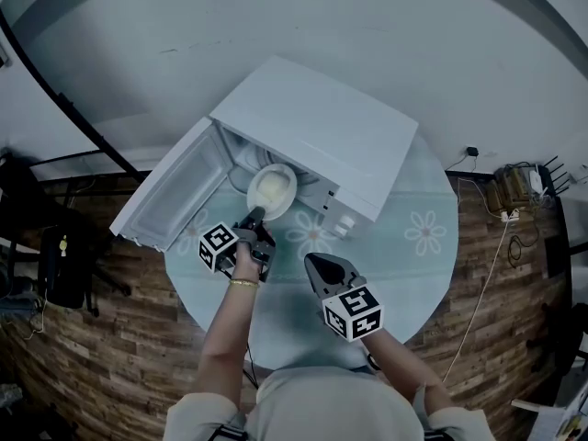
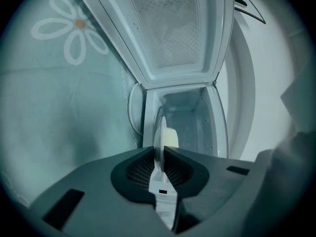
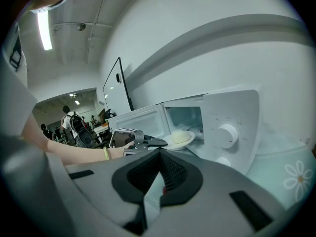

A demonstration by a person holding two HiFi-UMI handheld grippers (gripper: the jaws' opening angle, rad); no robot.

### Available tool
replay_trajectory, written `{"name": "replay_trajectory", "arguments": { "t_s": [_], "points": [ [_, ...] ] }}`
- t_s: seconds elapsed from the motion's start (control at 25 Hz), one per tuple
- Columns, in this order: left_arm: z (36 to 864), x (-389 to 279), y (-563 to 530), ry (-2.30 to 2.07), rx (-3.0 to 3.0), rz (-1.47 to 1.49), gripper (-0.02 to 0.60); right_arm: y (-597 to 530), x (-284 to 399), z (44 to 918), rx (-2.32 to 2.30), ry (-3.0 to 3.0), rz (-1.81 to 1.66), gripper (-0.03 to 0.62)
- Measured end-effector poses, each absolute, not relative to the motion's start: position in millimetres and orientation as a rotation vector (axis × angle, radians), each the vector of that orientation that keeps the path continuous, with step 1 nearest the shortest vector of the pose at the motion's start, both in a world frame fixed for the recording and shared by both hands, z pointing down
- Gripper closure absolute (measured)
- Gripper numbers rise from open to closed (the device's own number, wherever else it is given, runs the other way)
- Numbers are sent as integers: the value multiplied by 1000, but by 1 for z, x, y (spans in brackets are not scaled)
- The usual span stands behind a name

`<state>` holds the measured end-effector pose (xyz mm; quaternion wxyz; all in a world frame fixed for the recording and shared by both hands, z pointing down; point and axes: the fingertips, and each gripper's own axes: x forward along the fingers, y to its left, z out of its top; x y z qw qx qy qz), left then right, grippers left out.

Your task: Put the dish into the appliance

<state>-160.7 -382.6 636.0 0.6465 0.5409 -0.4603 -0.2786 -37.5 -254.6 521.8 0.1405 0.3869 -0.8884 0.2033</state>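
Observation:
A white microwave [image 1: 312,127] stands on a round table with its door [image 1: 175,191] swung open to the left. My left gripper [image 1: 255,214] is shut on the rim of a white dish [image 1: 273,187] with pale food on it, held at the mouth of the cavity. In the left gripper view the dish [image 2: 161,139] shows edge-on between the pads, with the cavity [image 2: 190,122] straight ahead. My right gripper [image 1: 317,265] hangs over the table nearer to me, shut [image 3: 159,152] on nothing. In its own view the dish [image 3: 180,138] sits level at the opening.
The table carries a teal cloth [image 1: 413,246] with white flowers. The microwave's knobs [image 3: 226,135] face me on its right panel. Cables and a power strip [image 1: 514,191] lie on the wood floor at right; dark gear [image 1: 55,255] stands at left. People [image 3: 69,122] are far behind.

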Motion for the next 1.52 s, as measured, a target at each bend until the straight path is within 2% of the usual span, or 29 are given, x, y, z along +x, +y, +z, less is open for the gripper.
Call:
{"name": "replay_trajectory", "arguments": {
  "t_s": [1.52],
  "points": [
    [657, -135, -471, -1165, 1239, -571, 531, -276, -29, 542, 1133, -2532, 676, 588]
  ]
}}
